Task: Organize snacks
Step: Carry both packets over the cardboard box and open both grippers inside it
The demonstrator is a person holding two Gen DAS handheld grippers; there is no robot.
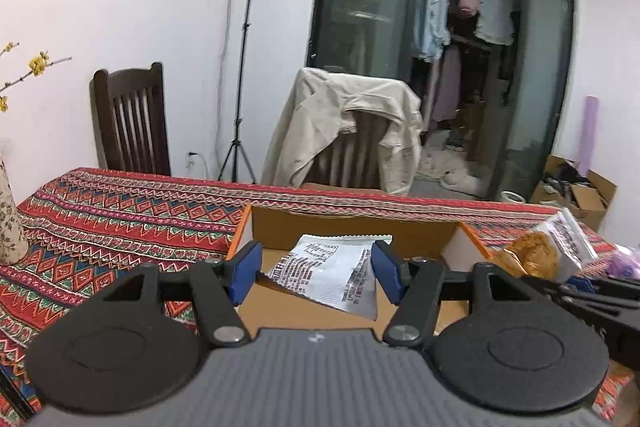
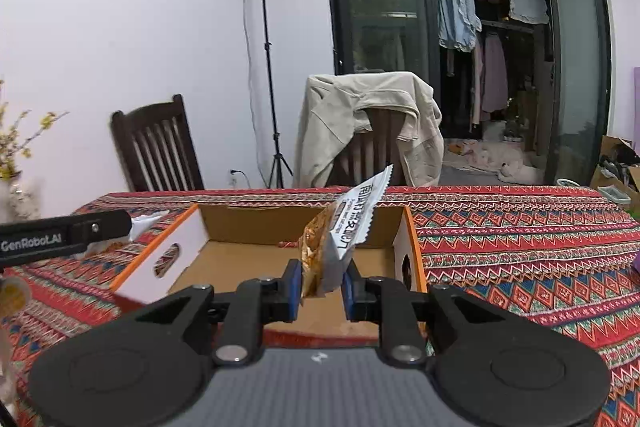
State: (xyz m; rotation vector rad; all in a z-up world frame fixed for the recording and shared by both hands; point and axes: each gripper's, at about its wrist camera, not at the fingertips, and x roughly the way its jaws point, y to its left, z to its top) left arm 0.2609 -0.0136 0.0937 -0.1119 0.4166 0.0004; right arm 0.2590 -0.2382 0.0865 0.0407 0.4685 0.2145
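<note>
**Two grippers at the box, one packet held, one lying inside**

Left gripper (image 1: 316,269): held low over the near edge of the box (image 1: 352,227), aimed forward and slightly down. Fingers (image 1: 245,269) wide apart, clamped on nothing. Between them, a white packet (image 1: 334,273) lies on the box floor, printed back facing up. Its long axis runs from far-left to near-right; the crimped end leans toward the far wall (contact with the wall cannot be told).

Right gripper (image 2: 320,285): level, aimed at the same box (image 2: 280,223) from its near side, above the cloth (image 2: 520,239). Fingers (image 2: 294,287) clamped on the lower end of a second packet (image 2: 342,227). This packet stands nearly upright, long axis tilted up and to the right, serrated top edge highest. Golden snack shows through its clear left side.

In the left wrist view, the right gripper's packet (image 1: 544,249) appears just right of the box.
</note>
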